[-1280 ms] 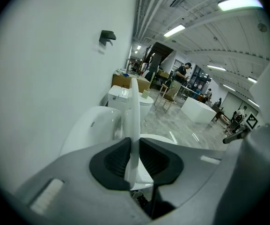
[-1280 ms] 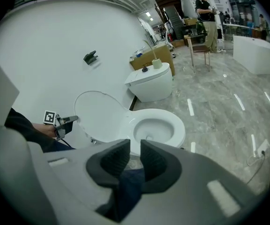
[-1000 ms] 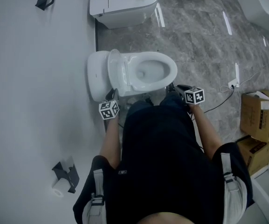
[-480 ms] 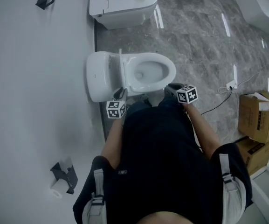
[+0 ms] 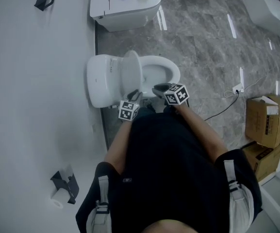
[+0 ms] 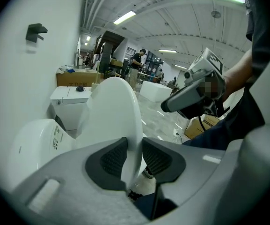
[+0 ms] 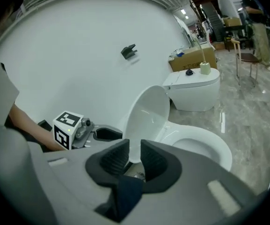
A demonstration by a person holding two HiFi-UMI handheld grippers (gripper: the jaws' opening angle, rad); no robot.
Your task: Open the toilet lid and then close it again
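Note:
The white toilet (image 5: 101, 81) stands against the left wall with its bowl (image 5: 168, 68) open. Its lid (image 5: 131, 73) stands half raised, tipped out over the bowl. My left gripper (image 5: 134, 95) grips the lid's near edge. In the left gripper view the lid (image 6: 111, 111) fills the gap between the pads of that gripper (image 6: 134, 156), whose jaws have just been opening a little. My right gripper (image 5: 158, 88) holds the same edge further out. In the right gripper view the lid (image 7: 146, 114) sits between the pads of this gripper (image 7: 134, 156).
A second toilet (image 5: 125, 4) with small items on top stands further back. Cardboard boxes (image 5: 262, 120) and a cable (image 5: 222, 106) lie on the marble floor at right. A black paper holder (image 5: 64, 186) hangs on the left wall.
The lid has swung from leaning back against the tank to tipped forward over the bowl. Both grippers moved with it, toward the bowl.

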